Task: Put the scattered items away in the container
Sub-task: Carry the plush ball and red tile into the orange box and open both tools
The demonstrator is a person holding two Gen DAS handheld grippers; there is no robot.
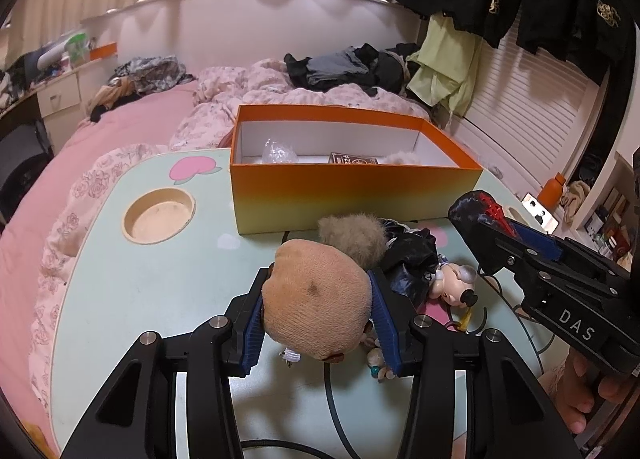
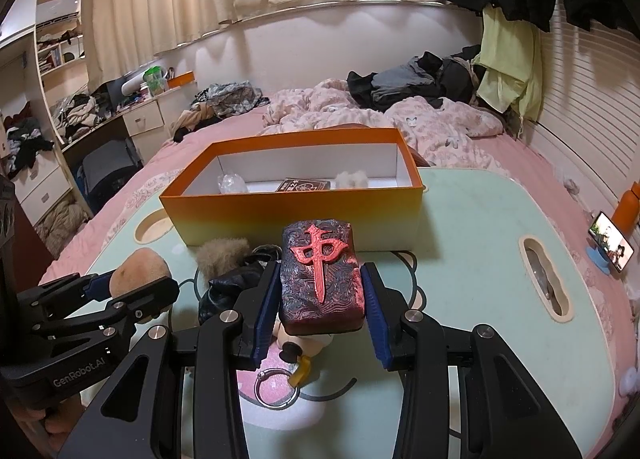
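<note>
trouble could come from either grip. left gripper [image 1: 316,315], low centre of its own view, is closed snugly on a tan plush toy [image 1: 316,299], soft enough to squirm loose. right gripper [image 2: 320,299] pinches a dark block with a red symbol [image 2: 320,275] by its side edges, so it may tilt out. orange box [image 2: 280,215] sits open at mid frame on the pale green table [image 2: 472,219], items already inside; a small doll [image 1: 452,279] and fluffy ball [image 1: 354,231] still lie in front. both arms heading there together could collide.
</note>
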